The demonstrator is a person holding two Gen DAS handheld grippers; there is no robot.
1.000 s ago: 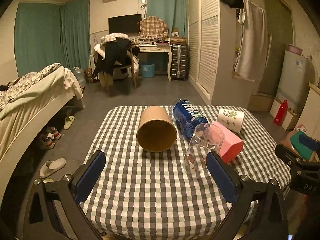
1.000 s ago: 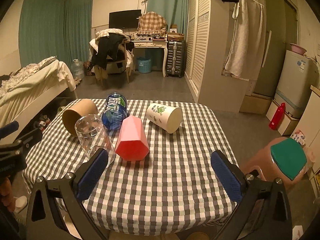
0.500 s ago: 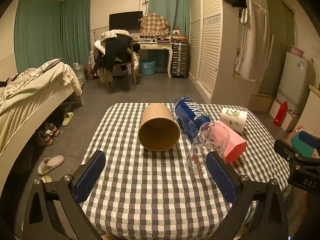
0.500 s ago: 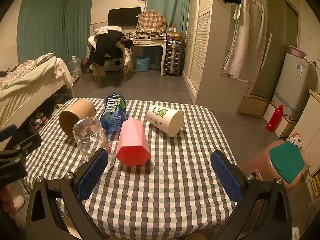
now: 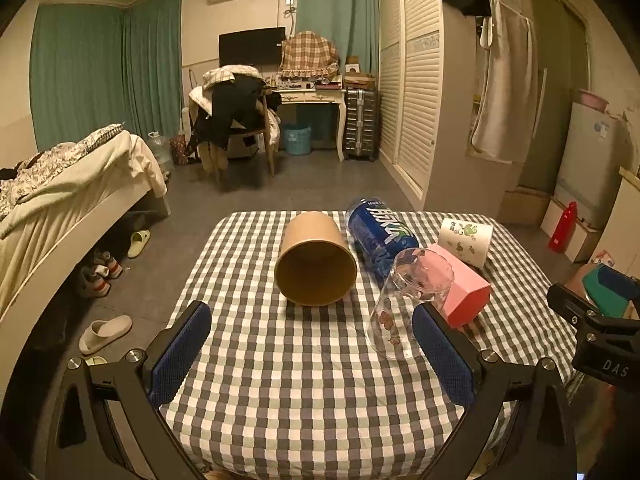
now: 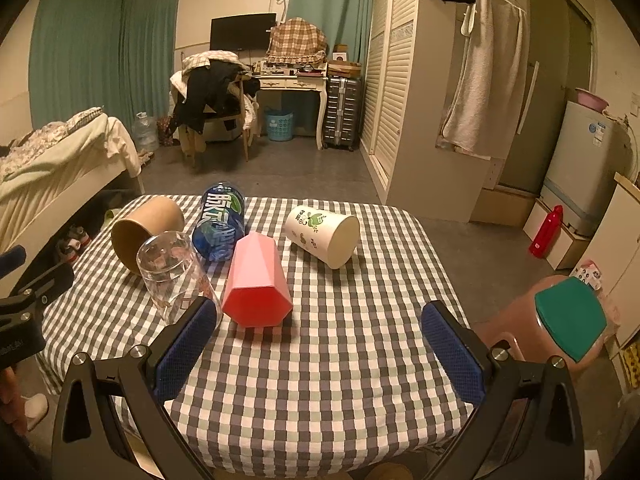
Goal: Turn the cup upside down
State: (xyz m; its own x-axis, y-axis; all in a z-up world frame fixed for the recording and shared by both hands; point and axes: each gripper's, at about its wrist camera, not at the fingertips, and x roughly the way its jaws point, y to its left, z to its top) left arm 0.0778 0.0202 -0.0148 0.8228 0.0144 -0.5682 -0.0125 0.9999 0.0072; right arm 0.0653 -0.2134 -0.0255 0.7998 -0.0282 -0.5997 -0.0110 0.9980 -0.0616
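Several cups lie on their sides on the checked table (image 5: 304,372). A brown paper cup (image 5: 314,258) faces me with its mouth open; it also shows in the right wrist view (image 6: 146,228). A clear glass (image 5: 404,304) (image 6: 174,276) lies tilted beside a pink faceted cup (image 5: 460,290) (image 6: 256,284). A white printed cup (image 5: 466,240) (image 6: 324,236) lies further back. My left gripper (image 5: 312,354) is open and empty above the table's near part, short of the brown cup. My right gripper (image 6: 320,350) is open and empty, short of the pink cup.
A blue plastic bottle (image 5: 374,232) (image 6: 220,222) lies between the brown cup and the pink cup. A pink stool with a green top (image 6: 560,320) stands right of the table. A bed (image 5: 60,192) is at the left, a wardrobe (image 5: 420,92) behind.
Both grippers have shifted slightly, the table objects sitting a little lower and closer in the views. Nothing on the table has moved. Both stay open.
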